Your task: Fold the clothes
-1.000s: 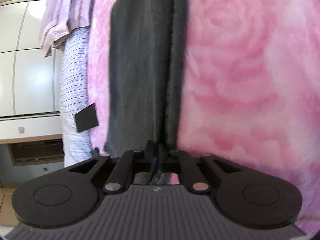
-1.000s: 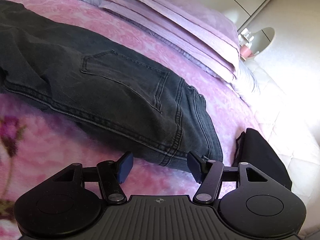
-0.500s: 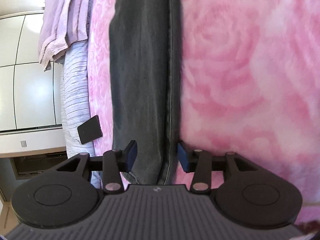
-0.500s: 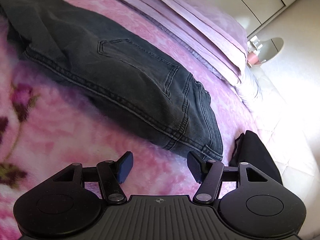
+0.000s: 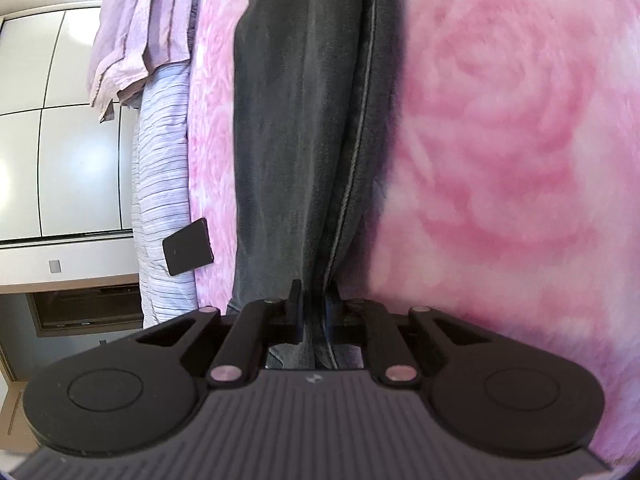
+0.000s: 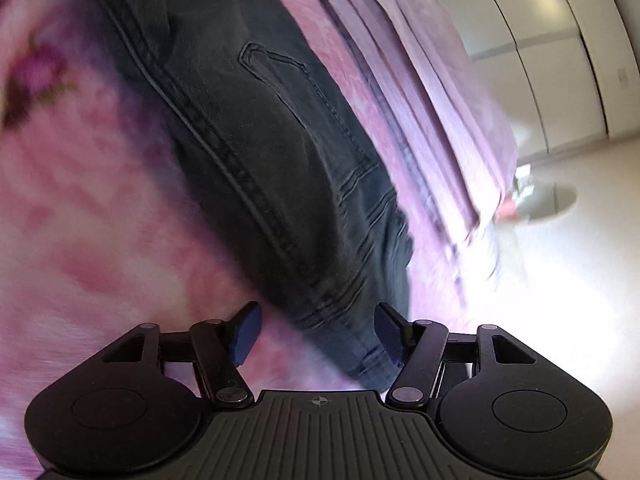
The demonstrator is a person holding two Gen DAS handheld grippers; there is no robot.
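Dark grey jeans point(image 5: 304, 120) lie stretched out on a pink rose-patterned blanket point(image 5: 500, 140). My left gripper point(image 5: 314, 308) is shut on the leg end of the jeans, with the fabric pinched between its fingers. In the right wrist view the waist end of the jeans point(image 6: 280, 152), with a back pocket, lies on the blanket point(image 6: 92, 232). My right gripper point(image 6: 318, 334) is open, its jaws astride the waistband corner without closing on it. That view is blurred by motion.
Folded lilac bedding point(image 5: 140, 28) and a striped sheet point(image 5: 164, 200) lie along the bed's far side, with a small black flat object point(image 5: 188, 246) on the sheet. White wardrobe doors point(image 5: 60, 140) stand beyond. The lilac bedding point(image 6: 420, 60) also shows in the right wrist view.
My left gripper, shut a second ago and open half a second ago, has closed again on the jeans' leg end. My right gripper, still open, has moved up to the waistband and tilted.
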